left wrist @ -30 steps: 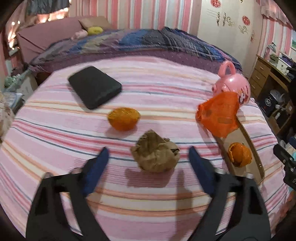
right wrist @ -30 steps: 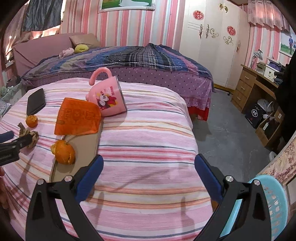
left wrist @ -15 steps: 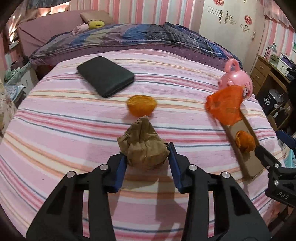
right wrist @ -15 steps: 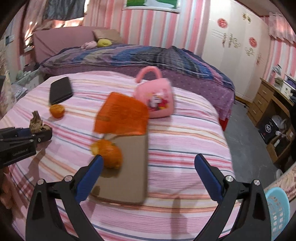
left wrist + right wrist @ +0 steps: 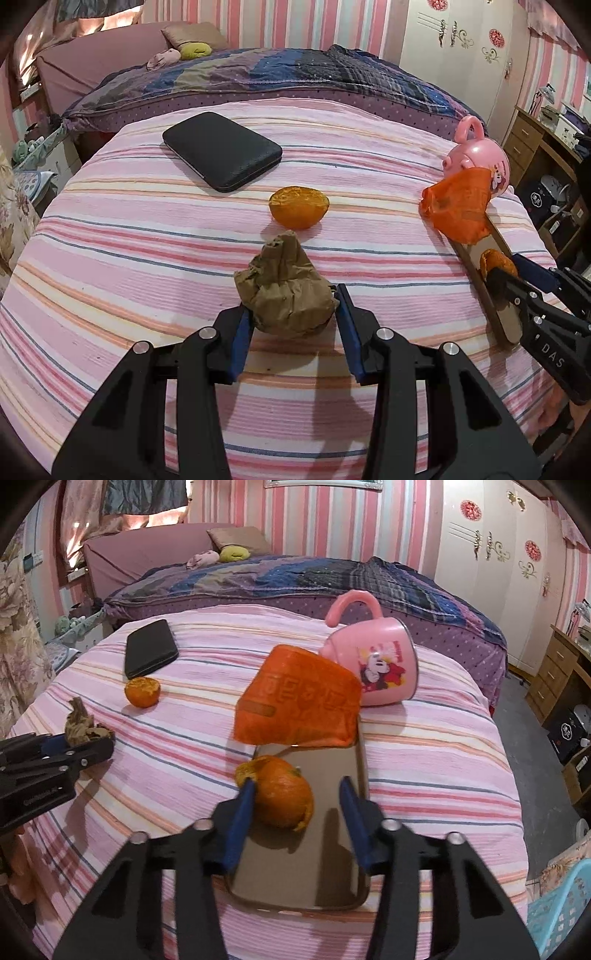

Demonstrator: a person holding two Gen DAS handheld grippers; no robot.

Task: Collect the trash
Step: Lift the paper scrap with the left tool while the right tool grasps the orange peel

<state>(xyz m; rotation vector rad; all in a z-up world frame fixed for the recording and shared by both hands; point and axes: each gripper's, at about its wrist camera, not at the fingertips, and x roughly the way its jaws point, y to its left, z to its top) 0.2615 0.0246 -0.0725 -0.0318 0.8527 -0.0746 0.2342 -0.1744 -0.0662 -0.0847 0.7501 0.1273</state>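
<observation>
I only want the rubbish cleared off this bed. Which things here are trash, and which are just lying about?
Trash: crumpled brown paper, orange peel, half orange, orange plastic bag.

Lying about: black case, pink mug, tray.

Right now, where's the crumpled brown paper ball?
In the left wrist view the crumpled brown paper ball sits center, gripped by the left gripper, just in front of the orange half.

Blue basket [image 5: 561, 904] cut by the frame's corner — tray's [image 5: 325, 760] far end under the orange bag [image 5: 299, 698]
</observation>
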